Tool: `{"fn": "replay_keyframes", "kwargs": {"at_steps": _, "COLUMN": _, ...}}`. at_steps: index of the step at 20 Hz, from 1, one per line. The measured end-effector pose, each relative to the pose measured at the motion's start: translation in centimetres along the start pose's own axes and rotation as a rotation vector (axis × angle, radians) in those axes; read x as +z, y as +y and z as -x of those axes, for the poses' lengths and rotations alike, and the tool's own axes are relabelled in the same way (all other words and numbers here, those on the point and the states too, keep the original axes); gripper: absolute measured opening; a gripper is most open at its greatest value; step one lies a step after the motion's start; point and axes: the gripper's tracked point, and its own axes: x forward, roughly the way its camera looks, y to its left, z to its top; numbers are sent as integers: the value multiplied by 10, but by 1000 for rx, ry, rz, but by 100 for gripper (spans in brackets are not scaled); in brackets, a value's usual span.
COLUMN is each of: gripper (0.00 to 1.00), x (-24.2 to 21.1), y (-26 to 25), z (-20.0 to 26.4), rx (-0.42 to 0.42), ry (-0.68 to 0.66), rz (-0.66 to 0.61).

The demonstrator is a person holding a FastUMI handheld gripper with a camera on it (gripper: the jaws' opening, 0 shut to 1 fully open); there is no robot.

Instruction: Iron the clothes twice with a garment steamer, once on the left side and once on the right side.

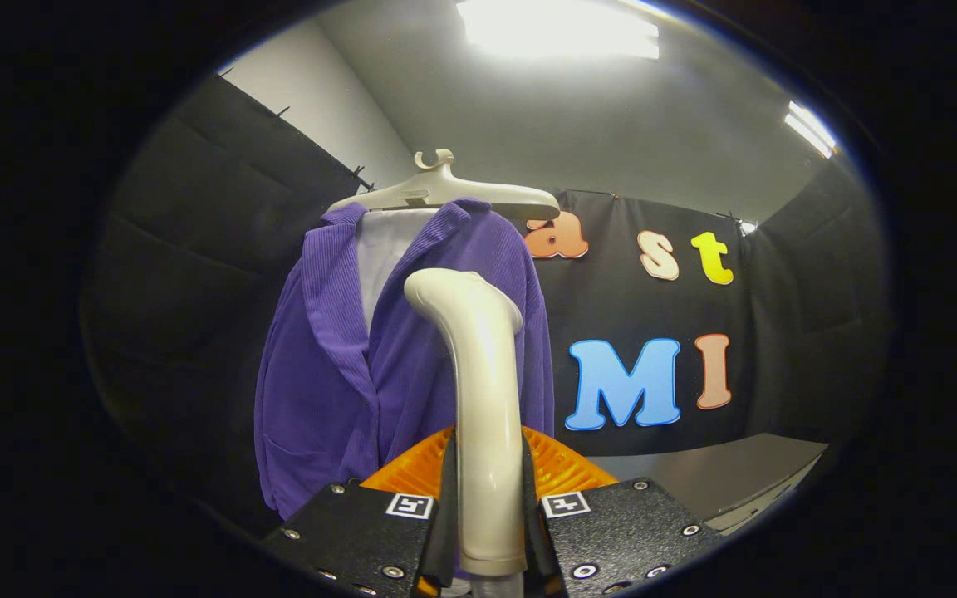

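Gripper (488,507) fingers clamp the cream steamer handle (478,399), which rises toward 12 o'clock. Purple jacket (337,374) hangs just beyond, at 11 o'clock, on a pale hanger (445,193). Open room at 2 o'clock before the black cloth wall (786,349).

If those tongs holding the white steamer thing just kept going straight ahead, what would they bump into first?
Most likely the purple jacket on its hanger. The tongs are shut on the steamer handle, whose curved head points toward the jacket's front. How far off it hangs is hard to judge.
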Motion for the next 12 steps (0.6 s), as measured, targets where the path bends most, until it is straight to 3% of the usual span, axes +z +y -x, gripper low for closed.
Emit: {"fn": "replay_keyframes", "kwargs": {"at_steps": 12, "gripper": 34, "x": -77, "y": 21, "z": 44, "rx": 58, "ry": 147, "rz": 23}}
